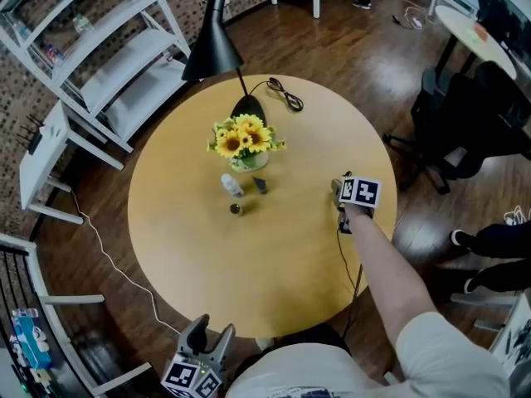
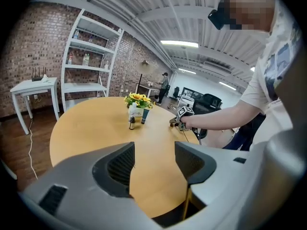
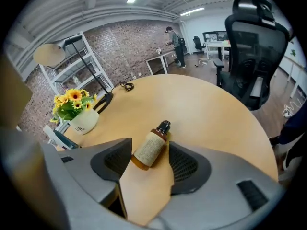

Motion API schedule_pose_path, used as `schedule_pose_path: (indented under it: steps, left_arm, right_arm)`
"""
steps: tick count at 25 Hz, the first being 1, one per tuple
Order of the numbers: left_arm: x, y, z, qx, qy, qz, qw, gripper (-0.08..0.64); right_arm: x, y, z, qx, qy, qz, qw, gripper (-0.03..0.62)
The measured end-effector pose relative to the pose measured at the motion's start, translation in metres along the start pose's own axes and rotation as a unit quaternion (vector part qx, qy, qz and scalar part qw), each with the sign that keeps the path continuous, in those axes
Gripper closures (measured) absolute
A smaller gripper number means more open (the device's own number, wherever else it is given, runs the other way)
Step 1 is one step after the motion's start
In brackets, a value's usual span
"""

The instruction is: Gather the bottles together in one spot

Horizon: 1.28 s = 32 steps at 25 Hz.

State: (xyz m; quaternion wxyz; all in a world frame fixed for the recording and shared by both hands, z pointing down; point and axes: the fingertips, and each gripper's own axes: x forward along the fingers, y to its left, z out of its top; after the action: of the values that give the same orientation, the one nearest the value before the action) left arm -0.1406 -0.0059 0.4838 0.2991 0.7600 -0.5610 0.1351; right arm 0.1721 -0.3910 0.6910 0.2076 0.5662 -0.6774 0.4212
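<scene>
Your right arm (image 1: pixel 388 272) is stretched far out in front of you; it is bare from the wrist up to a short pale sleeve (image 1: pixel 448 347); your right hand (image 1: pixel 352 212) holds the right gripper (image 1: pixel 338 184) at the end of that reach, pointing away from you; its jaws are apart, and a small brown bottle (image 3: pixel 151 147) lies slanted between them, close to both sides; I can't tell if they touch it. Your left gripper (image 1: pixel 212 328) is low and close to your body, pointing forward; its jaws are apart too, with nothing between them.
</scene>
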Motion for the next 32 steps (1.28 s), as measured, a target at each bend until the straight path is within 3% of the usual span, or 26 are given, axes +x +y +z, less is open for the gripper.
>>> schedule_pose_path:
  steps: [3,8,14,20,26,32]
  left_arm:
    - [0.0,0.003,-0.004,-0.005,0.004,0.006,1.0,0.321]
    - [0.0,0.003,-0.004,0.002,0.005,-0.002,1.0,0.321]
    - [0.0,-0.007,-0.003,0.005,-0.011,-0.04,0.9991,0.321]
    - [-0.017,-0.019,0.024,0.008,-0.055,-0.11,0.9924,0.321]
    - [-0.05,-0.029,0.031,-0.028,-0.086,-0.189,0.9778,0.322]
    - [-0.109,-0.051,0.028,-0.075,-0.114,-0.289,0.9477,0.322]
  right_arm:
    - [0.0,-0.004,-0.006,-0.056,0.007,-0.025,0.998,0.416]
    - [-0.013,-0.005,-0.017,-0.097,0.007,-0.009,0.995,0.428]
    - [-0.094,0.04,-0.058,-0.161,-0.031,0.083,0.983,0.428]
    - [-0.215,0.129,-0.124,-0.181,-0.052,0.179,0.966,0.428]
    - [-0.332,0.221,-0.183,-0.222,-0.098,0.241,0.94,0.428]
    - [-0.434,0.293,-0.251,-0.28,-0.162,0.277,0.905,0.428]
